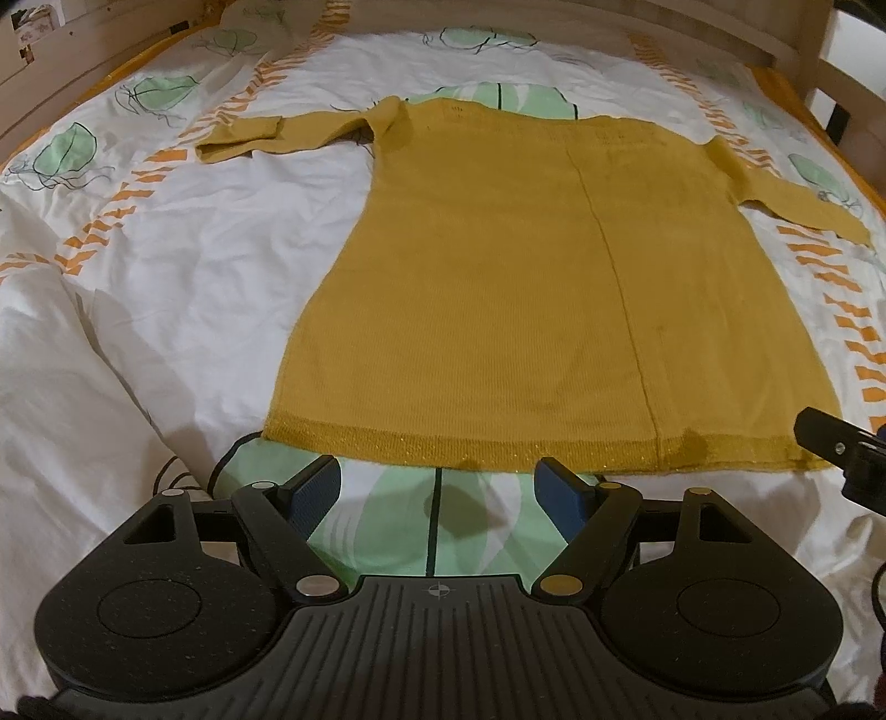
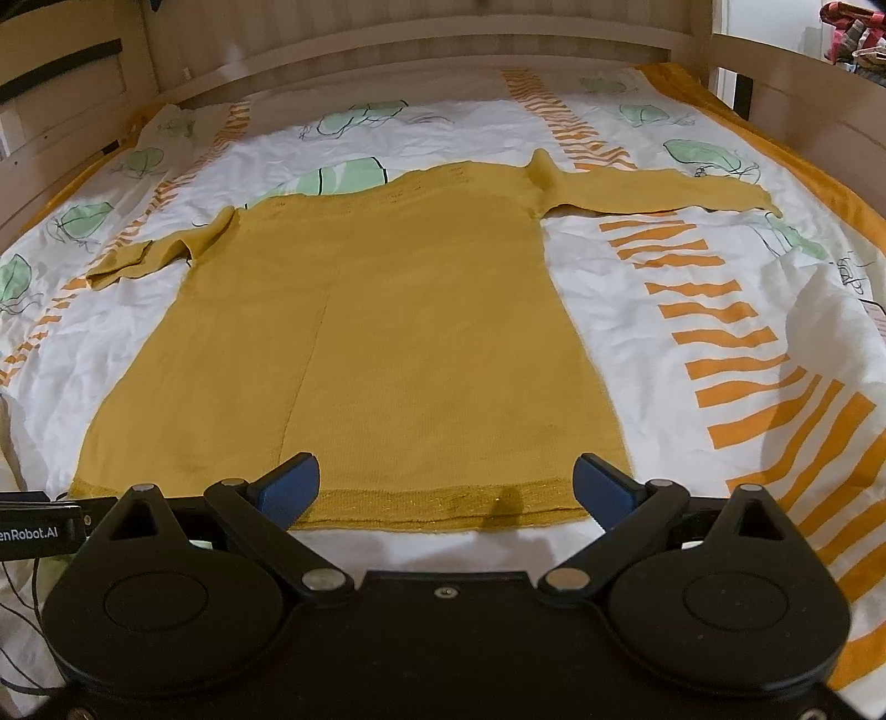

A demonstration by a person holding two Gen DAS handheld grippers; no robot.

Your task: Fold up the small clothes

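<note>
While the sweater (image 1: 554,288) lies flat on the bed (image 1: 166,277), both grippers hover near its hem. Left gripper (image 1: 437,487) fingers wide, empty. Right gripper (image 2: 446,490) likewise.

From my feed I see a bed (image 2: 720,266) covered by a rumpled white sheet (image 1: 183,266) printed with green leaf shapes and orange stripes, an orange border showing along its edges. A pale wooden bed frame (image 2: 387,50) curves around the far end, with slatted rails at both sides. In the right wrist view's upper right corner, colourful fabric items (image 2: 855,30) sit beyond the frame. Lighting is warm and dim.
</note>
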